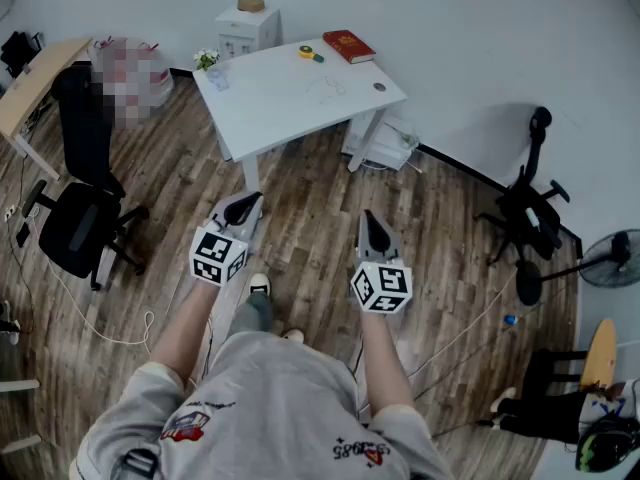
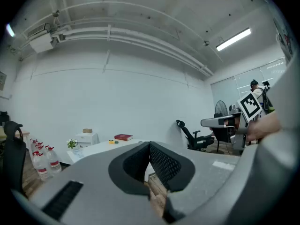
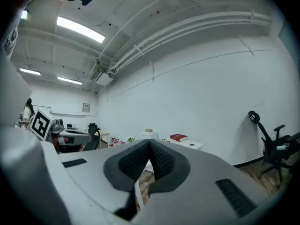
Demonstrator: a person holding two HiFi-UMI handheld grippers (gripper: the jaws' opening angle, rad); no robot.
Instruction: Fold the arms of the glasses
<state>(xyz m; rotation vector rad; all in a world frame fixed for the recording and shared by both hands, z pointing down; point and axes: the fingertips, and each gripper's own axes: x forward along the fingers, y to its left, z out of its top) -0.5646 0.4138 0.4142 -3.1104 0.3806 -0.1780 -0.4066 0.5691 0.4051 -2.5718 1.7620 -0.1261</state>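
Short of the white tabletop (image 1: pixel 270 108), over the wooden floor (image 1: pixel 310 198), the head view is showing the person reaching both arms forward, well apart from the tabletop's near edge. The left tongs (image 1: pixel 245 206) are pressing shut on nothing, and the right tongs (image 1: pixel 372 220) are doing likewise. Toward the tabletop's right half, the glasses (image 1: pixel 328 90) are lying as a thin, faint outline, too small to tell how their arms are standing. A red book (image 1: pixel 348 45) is lying at the tabletop's far edge with a yellow and green object (image 1: pixel 310 54) just beside it. A small dark round thing (image 1: pixel 379 86) is sitting near the tabletop's right edge, and a small plant (image 1: pixel 207 59) is sitting at its far left corner. A black office chair (image 1: pixel 80 223) is standing left of the tabletop, and another black chair (image 1: pixel 530 208) is standing well off to its right.

From the left gripper view, the ribbed pads are meeting tip to tip with nothing pinched between them. The tabletop is lying well beyond them, carrying the red book, and water bottles (image 2: pixel 44 159) are standing on the floor to its left.

From the right gripper view, the pads are likewise pressing together, empty. The tabletop is again showing beyond the tips, with the red book resting on it.
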